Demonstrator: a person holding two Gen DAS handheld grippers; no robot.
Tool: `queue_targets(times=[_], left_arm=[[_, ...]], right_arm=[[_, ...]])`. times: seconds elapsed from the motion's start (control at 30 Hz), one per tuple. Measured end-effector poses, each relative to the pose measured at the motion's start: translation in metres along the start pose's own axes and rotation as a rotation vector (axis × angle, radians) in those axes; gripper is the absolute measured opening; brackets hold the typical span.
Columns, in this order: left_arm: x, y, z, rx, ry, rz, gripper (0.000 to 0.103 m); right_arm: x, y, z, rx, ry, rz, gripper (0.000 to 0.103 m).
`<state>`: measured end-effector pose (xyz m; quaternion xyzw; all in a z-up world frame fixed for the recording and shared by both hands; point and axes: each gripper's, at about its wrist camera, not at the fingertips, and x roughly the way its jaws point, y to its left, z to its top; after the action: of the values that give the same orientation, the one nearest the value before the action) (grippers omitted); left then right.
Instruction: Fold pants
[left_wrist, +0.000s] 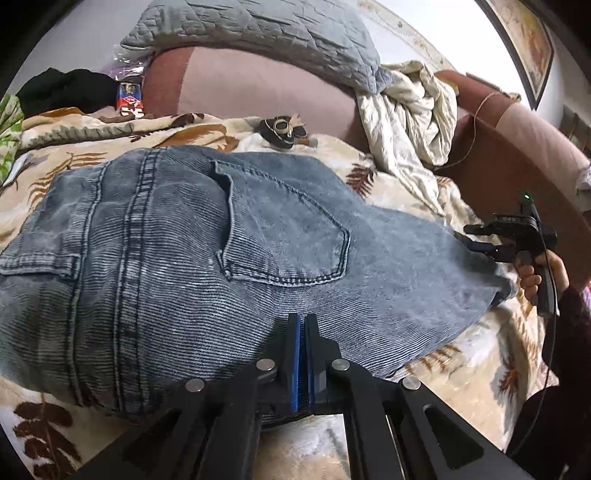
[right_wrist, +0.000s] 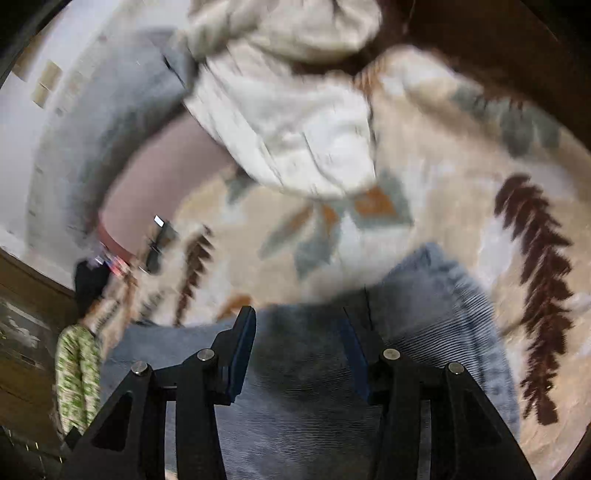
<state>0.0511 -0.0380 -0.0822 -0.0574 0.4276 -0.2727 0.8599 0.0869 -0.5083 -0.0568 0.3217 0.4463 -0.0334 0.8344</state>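
Observation:
Blue-grey denim pants lie seat up, back pocket showing, on a leaf-patterned blanket. My left gripper is shut at the pants' near edge, with denim pinched between its blue pads. Held in a hand at the far right end of the pants, my right gripper has its fingers at the cloth's edge. The right wrist view is blurred: the right gripper stands open just over the pants, its pads clear of the denim.
A grey quilted pillow and a crumpled cream sheet lie against the brown padded back. A black garment, a green patterned cloth and a small dark item sit beyond the pants.

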Motion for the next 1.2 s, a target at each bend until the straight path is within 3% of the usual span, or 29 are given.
queue_targets(times=[0.07, 0.13, 0.3, 0.43, 0.57, 0.73, 0.83, 0.93, 1.03, 1.2], left_arm=[[0.002, 0.001, -0.001, -0.002, 0.011, 0.002, 0.004], [0.003, 0.002, -0.002, 0.003, 0.030, 0.009, 0.004], [-0.005, 0.000, -0.008, 0.042, 0.034, 0.042, 0.004], [-0.011, 0.004, -0.010, 0.040, 0.041, 0.030, 0.004], [-0.016, 0.008, -0.012, 0.036, 0.044, 0.006, 0.004], [-0.020, 0.010, -0.010, -0.005, 0.044, -0.008, 0.004], [-0.026, 0.009, -0.007, -0.014, 0.010, -0.008, 0.004], [-0.031, 0.005, -0.005, 0.010, -0.026, 0.040, 0.004], [-0.036, 0.008, -0.001, 0.003, -0.071, 0.085, 0.004], [-0.041, 0.030, 0.006, -0.098, -0.090, 0.104, 0.004]], right_arm=[[0.020, -0.002, -0.003, -0.007, 0.054, -0.082, 0.047], [0.028, -0.010, -0.003, 0.003, 0.052, -0.102, 0.047], [0.038, 0.001, -0.002, -0.080, -0.067, -0.190, 0.047], [0.055, 0.004, 0.013, -0.103, -0.098, -0.240, 0.047], [0.036, 0.006, 0.013, -0.083, -0.103, -0.205, 0.047], [-0.023, 0.013, -0.013, -0.126, -0.049, -0.033, 0.051], [-0.038, 0.006, -0.038, -0.106, 0.004, 0.036, 0.053], [-0.029, 0.001, -0.055, -0.109, 0.074, 0.005, 0.053], [-0.012, -0.020, -0.069, -0.043, 0.180, -0.088, 0.053], [-0.019, -0.006, -0.069, -0.047, 0.156, -0.116, 0.054]])
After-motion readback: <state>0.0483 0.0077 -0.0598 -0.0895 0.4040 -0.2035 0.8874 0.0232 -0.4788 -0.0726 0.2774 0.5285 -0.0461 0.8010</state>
